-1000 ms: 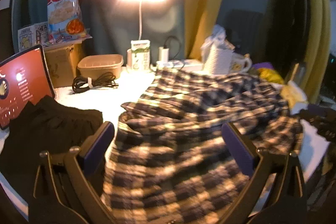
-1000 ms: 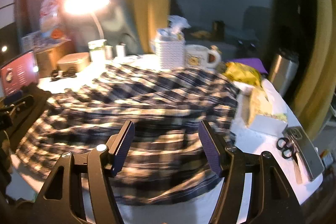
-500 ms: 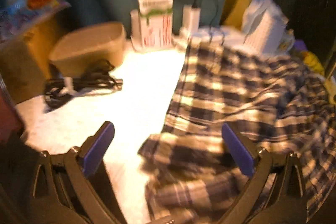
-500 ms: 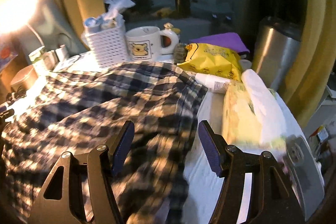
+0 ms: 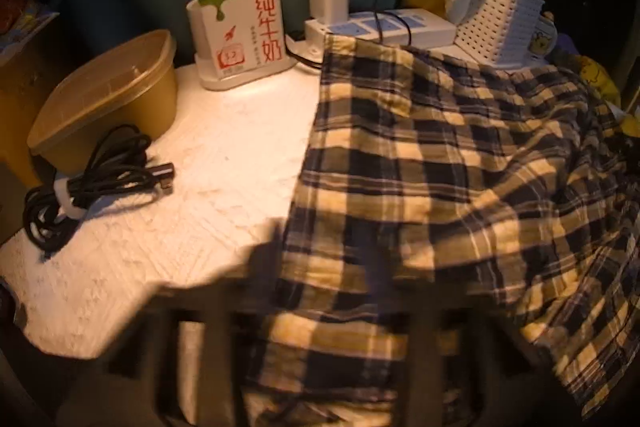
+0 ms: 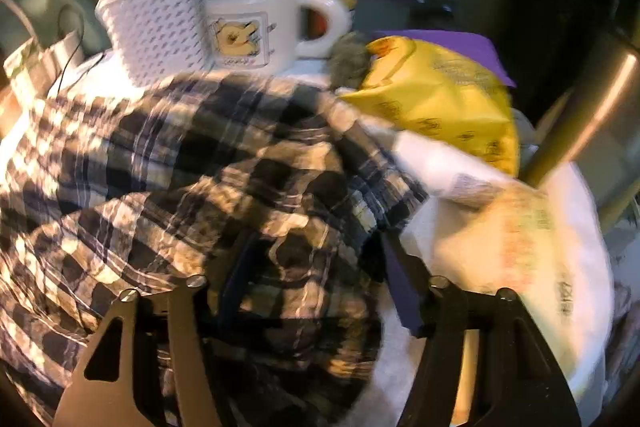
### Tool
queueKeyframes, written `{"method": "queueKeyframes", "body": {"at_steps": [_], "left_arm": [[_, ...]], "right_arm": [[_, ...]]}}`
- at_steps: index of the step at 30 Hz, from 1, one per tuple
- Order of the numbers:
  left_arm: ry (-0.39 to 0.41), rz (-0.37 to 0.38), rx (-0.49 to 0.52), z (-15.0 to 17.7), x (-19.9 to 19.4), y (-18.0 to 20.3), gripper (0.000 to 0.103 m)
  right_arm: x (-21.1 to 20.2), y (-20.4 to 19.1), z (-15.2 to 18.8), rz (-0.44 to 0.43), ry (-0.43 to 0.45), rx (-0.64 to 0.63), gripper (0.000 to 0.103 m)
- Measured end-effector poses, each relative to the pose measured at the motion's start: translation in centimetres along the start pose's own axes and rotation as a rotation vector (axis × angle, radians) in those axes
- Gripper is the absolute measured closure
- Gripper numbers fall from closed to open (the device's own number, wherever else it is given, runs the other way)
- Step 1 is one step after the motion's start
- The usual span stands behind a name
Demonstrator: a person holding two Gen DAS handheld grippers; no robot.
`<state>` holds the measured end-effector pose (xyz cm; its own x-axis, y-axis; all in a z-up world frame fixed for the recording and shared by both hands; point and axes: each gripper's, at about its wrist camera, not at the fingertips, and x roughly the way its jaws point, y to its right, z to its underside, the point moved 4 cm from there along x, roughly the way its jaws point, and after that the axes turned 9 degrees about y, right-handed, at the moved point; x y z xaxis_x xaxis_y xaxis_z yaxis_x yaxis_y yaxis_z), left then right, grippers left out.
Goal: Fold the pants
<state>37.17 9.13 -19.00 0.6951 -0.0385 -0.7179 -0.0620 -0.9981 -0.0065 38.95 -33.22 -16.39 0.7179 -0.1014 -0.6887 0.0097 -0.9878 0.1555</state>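
Observation:
The plaid pants (image 5: 440,187) lie rumpled on a white tablecloth (image 5: 200,187), dark blue and cream checks. In the left wrist view my left gripper (image 5: 320,291) is low over the pants' near left edge, blurred and dark, and cloth lies between and over its fingers. In the right wrist view the pants (image 6: 180,167) fill the left and middle. My right gripper (image 6: 316,279) is open, its jaws around a bunched fold at the pants' right edge.
At the back stand a milk carton (image 5: 240,11), a brown tub (image 5: 112,99), a coiled black cable (image 5: 92,183), a power strip (image 5: 380,27) and a white basket (image 6: 160,27). A mug (image 6: 256,27), yellow bag (image 6: 440,95) and steel flask (image 6: 592,107) crowd the right.
Both grippers dropped and moved forward onto the pants. The left jaws narrowed around the left edge; the right gripper's jaws now straddle a fold at the right edge.

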Motion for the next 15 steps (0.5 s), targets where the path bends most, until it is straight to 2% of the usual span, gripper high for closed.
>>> {"method": "queueKeyframes", "body": {"at_steps": [1, 4, 6, 10, 15], "left_arm": [[0.0, -0.002, -0.005, 0.3, -0.3, 0.2, 0.095], [0.021, -0.024, -0.046, 1.5, -1.5, -0.3, 0.099], [0.044, -0.041, -0.11, 2.7, -3.1, -1.0, 0.099], [0.059, -0.08, -0.198, 3.2, -3.5, -1.0, 0.099], [0.057, -0.107, -0.224, 3.0, -3.8, -1.3, 0.099]], "right_arm": [[-0.1, -0.2, -0.2, -0.004, 0.006, -0.01, 0.063], [-0.6, -0.7, -0.8, -0.032, 0.034, -0.018, 0.086], [-0.9, -1.2, -1.1, -0.046, 0.047, -0.04, 0.087], [-0.9, -3.4, -2.6, -0.084, 0.071, -0.106, 0.088], [-0.2, -6.2, -5.4, -0.113, 0.094, -0.163, 0.088]]}}
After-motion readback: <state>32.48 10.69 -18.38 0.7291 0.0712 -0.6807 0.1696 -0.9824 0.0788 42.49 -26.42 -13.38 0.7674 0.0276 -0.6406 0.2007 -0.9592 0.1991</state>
